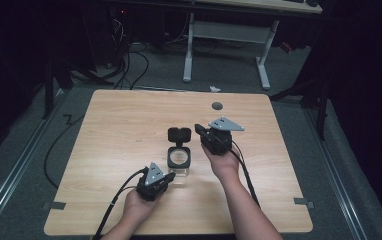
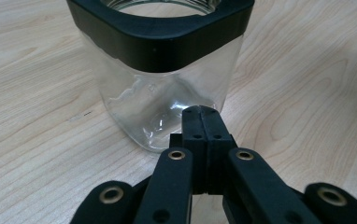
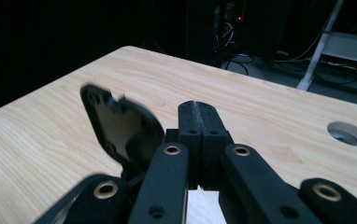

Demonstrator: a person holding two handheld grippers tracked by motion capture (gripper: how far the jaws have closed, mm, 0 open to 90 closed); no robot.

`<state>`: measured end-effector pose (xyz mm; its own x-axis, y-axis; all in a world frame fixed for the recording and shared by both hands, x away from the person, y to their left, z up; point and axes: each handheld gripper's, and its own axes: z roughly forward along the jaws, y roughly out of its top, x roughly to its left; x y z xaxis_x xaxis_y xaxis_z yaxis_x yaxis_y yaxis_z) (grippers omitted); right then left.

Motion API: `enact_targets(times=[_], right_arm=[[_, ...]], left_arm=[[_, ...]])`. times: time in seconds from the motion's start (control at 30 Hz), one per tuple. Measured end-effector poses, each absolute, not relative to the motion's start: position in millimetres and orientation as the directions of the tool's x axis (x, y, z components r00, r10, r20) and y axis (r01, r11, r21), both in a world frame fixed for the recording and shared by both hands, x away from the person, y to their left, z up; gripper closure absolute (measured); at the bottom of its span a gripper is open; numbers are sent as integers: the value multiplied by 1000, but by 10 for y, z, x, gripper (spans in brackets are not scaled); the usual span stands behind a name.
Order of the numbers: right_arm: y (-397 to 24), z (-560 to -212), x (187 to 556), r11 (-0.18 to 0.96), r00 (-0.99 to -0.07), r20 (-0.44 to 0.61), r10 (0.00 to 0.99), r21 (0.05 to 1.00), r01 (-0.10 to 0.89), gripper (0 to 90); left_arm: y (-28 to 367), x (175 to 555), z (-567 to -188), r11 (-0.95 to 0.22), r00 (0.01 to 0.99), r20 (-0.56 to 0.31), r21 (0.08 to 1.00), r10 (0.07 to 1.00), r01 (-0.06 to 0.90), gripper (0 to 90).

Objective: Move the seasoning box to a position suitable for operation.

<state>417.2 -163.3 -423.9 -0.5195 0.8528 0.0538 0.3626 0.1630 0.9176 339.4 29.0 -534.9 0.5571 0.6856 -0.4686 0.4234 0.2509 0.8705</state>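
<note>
Wood table (image 1: pixel 119 130), jar (image 1: pixel 180 161) mid, both tools closed, wide margins.

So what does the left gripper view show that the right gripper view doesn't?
Left gripper view: the clear jar body with its black collar, right ahead of the shut left gripper. Right gripper view: the jar's flipped-up lid, a round hole in the table, a white desk leg, and the shut right gripper. Both: wooden tabletop.

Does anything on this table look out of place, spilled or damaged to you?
Nothing stands out. The clear jar stands upright on the table with its hinged lid flipped open, apparently empty, with no spill or visible damage. Both grippers, left and right, are shut beside it.
</note>
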Motion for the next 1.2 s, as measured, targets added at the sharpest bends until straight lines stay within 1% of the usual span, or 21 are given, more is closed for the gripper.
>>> enact_targets(times=[0.07, 0.3, 0.63, 0.9, 1.2], right_arm=[[-1590, -4199, 4213, 170, -523, 45, 851, 919, 355, 900], [-1422, -4076, 4299, 186, -545, 32, 837, 922, 340, 900], [-1320, -4122, 4318, 211, -563, 30, 826, 910, 357, 900], [-1307, -4166, 4173, 224, -579, 21, 815, 911, 347, 900], [-1390, -4446, 3920, 227, -587, 41, 808, 898, 376, 898]], left_arm=[[294, 3409, -5345, 264, 548, -485, 862, 681, 434, 900], [303, 3420, -5344, 266, 546, -494, 855, 676, 445, 900], [309, 3425, -5342, 267, 549, -508, 847, 663, 460, 900], [309, 3425, -5342, 265, 549, -509, 845, 663, 464, 900], [299, 3419, -5345, 260, 552, -502, 850, 666, 459, 900]])
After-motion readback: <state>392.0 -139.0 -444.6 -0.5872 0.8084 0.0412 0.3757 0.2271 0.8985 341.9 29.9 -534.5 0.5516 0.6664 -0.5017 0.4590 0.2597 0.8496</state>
